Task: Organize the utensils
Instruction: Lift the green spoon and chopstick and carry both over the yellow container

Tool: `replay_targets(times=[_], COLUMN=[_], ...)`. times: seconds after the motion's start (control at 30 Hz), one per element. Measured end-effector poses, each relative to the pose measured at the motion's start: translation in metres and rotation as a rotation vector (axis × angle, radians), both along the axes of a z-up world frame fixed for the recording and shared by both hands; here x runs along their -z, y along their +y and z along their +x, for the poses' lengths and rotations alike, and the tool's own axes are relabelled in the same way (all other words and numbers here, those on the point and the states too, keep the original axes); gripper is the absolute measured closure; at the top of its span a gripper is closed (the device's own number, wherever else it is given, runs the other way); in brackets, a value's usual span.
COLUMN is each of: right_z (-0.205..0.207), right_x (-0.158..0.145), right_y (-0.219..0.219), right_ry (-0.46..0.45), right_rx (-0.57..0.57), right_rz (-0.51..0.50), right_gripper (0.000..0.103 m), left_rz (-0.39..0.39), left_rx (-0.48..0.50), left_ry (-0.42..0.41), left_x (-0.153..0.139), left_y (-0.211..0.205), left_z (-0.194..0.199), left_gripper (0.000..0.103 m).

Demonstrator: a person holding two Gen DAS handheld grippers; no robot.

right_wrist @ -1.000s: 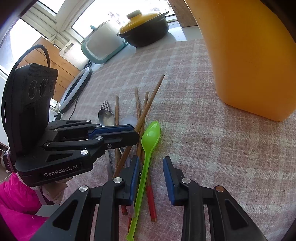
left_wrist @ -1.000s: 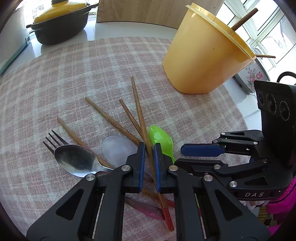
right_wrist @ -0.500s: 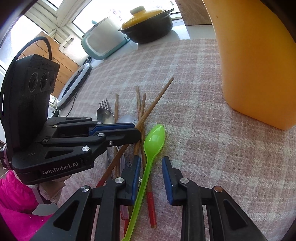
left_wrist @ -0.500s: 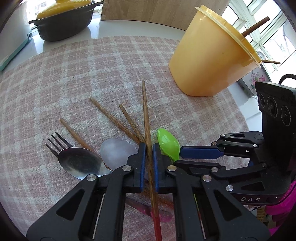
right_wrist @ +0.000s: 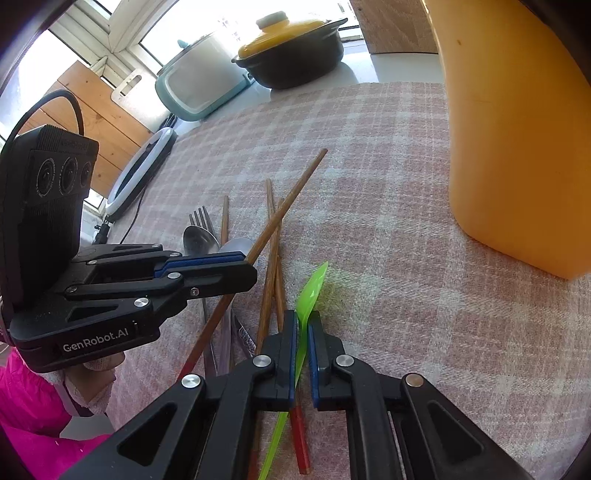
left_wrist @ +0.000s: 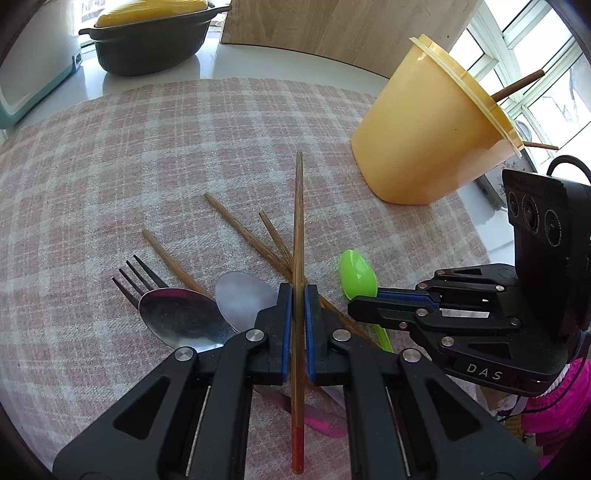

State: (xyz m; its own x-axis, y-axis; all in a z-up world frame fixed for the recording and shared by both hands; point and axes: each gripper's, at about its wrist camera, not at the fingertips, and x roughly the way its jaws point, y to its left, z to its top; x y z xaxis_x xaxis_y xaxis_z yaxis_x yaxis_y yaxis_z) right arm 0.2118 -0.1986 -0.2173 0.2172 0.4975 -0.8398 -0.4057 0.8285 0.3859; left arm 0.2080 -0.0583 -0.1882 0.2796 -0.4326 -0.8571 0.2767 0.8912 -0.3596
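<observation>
My left gripper (left_wrist: 298, 291) is shut on a red-tipped wooden chopstick (left_wrist: 297, 221) and holds it above the checked cloth; it also shows in the right wrist view (right_wrist: 288, 201). My right gripper (right_wrist: 302, 321) is shut on the handle of a green plastic spoon (right_wrist: 312, 291), its bowl tipped on edge; the spoon shows in the left wrist view (left_wrist: 357, 274). Several other chopsticks (left_wrist: 243, 232), a metal spoon (left_wrist: 177, 317), a fork (left_wrist: 135, 275) and a pale spoon (left_wrist: 242, 299) lie in a pile below. An orange holder (left_wrist: 424, 140) with chopsticks stands at the far right.
A dark pot with a yellow lid (left_wrist: 147, 37) and a teal cooker (right_wrist: 199, 85) stand on the white counter beyond the cloth. A wooden board (left_wrist: 332, 26) leans at the back. A ring light (right_wrist: 140, 170) sits at the left edge.
My left gripper has lifted the chopstick and swung it straight. My right gripper has closed on the green spoon's handle and tipped the spoon onto its edge.
</observation>
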Motion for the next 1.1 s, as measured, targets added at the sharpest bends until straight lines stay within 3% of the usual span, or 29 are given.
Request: replay_targets(times=[0.6,1.1], right_z=[-0.032,-0.054], right_x=[-0.067,-0.145], right_y=[-0.028,-0.056], right_ry=[-0.173,-0.418], right_rx=[0.071,0.158], right_rz=[0.054,0.032], right_gripper=[0.102,0.102], left_rz=[-0.066,-0.127], left_rx=[-0.038,-0.023], left_ry=[-0.093,-0.234], left_x=[-0.051,-0.118], left_y=[0.023,0.025], left_z=[-0.016,-0.027], left_gripper=[0.099,0.099])
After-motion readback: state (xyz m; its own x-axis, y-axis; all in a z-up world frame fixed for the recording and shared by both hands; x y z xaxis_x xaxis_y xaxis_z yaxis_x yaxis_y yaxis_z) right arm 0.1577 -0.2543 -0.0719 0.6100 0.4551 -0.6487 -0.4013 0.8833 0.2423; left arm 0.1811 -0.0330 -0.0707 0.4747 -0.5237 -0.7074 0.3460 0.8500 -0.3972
